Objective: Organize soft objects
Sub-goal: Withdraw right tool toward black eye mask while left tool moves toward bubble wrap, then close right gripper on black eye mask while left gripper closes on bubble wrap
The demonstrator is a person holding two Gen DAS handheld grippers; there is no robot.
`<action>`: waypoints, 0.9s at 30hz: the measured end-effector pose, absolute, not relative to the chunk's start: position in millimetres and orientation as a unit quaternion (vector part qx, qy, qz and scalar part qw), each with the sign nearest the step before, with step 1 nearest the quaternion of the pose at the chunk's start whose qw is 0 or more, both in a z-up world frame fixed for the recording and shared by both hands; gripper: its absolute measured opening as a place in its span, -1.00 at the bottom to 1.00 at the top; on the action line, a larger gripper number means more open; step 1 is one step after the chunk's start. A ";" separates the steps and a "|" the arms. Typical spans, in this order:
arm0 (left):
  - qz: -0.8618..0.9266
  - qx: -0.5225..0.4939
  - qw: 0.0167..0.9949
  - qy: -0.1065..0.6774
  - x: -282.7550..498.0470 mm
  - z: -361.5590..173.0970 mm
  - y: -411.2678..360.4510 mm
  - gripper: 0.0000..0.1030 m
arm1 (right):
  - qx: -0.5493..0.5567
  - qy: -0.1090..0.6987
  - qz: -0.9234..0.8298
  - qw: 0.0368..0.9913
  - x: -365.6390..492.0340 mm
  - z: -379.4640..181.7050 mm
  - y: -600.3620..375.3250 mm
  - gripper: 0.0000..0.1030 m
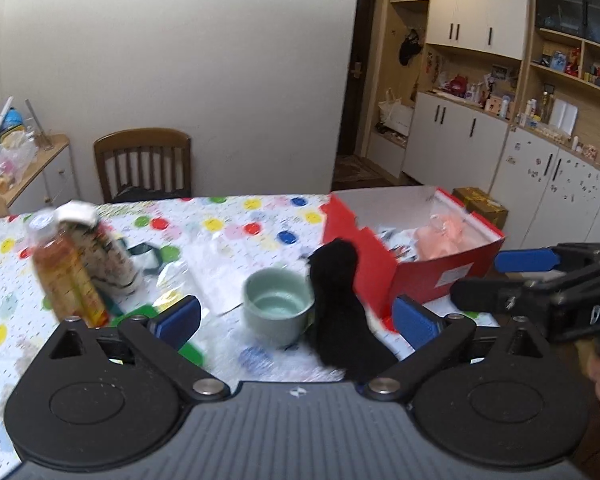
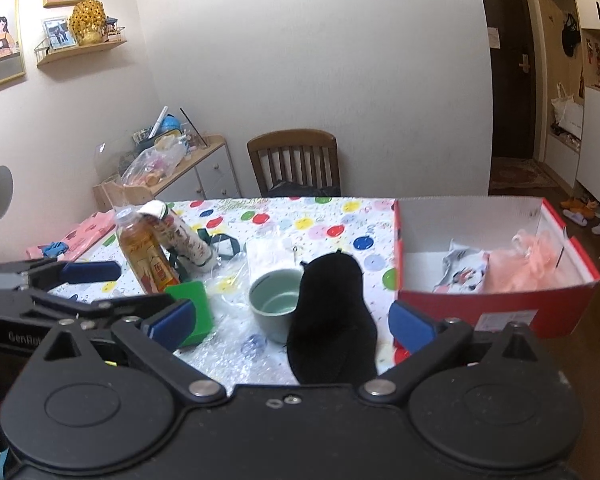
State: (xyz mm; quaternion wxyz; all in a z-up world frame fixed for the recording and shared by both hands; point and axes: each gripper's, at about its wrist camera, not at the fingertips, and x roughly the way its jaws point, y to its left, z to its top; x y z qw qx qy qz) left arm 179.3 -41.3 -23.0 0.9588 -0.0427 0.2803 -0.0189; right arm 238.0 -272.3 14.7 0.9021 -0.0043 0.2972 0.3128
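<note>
1. Your left gripper (image 1: pixel 296 320) has its jaws spread wide, and nothing is pinched between them.
2. Your right gripper (image 2: pixel 290 326) is likewise fully open and empty. It also shows at the right edge of the left wrist view.
3. One black soft item (image 2: pixel 332 320) lies on the table (image 2: pixel 340 216), stretched from the near edge toward the middle. It touches the right side of the cup and sits in the gap between the right gripper's jaws, with neither pad on it.
4. One pale green cup (image 2: pixel 274 300) stands upright and looks empty.
5. One red box (image 2: pixel 500 304) is open on the table's right side. You can count two soft things inside: one pink bundle (image 2: pixel 536 260) and one printed white cloth (image 2: pixel 464 272).
6. Two bottles on the left: one amber drink bottle (image 2: pixel 144 256) and one patterned bottle (image 2: pixel 184 240) just behind it.
7. One green block (image 2: pixel 194 304) sits near the left jaw.
8. One wooden chair (image 2: pixel 294 160) stands behind the table.
</note>
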 end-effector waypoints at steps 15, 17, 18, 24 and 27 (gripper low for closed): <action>0.020 -0.055 0.945 0.323 164.0 -96.3 15.7 0.99 | -0.040 0.347 0.259 0.900 256.8 -38.7 -231.4 0.98; 0.018 -0.044 0.943 0.328 169.0 -105.4 14.9 0.99 | -0.048 0.353 0.254 0.899 265.8 -47.0 -226.3 0.96; 0.015 -0.043 0.943 0.330 171.4 -109.7 15.2 0.99 | -0.052 0.356 0.251 0.899 270.3 -51.0 -223.7 0.92; 0.012 -0.051 0.933 0.356 191.8 -136.6 16.4 0.99 | -0.081 0.390 0.249 0.883 298.1 -80.8 -204.3 0.80; 0.021 -0.045 0.928 0.369 201.4 -148.6 15.1 0.99 | -0.096 0.399 0.240 0.880 310.7 -94.9 -193.3 0.71</action>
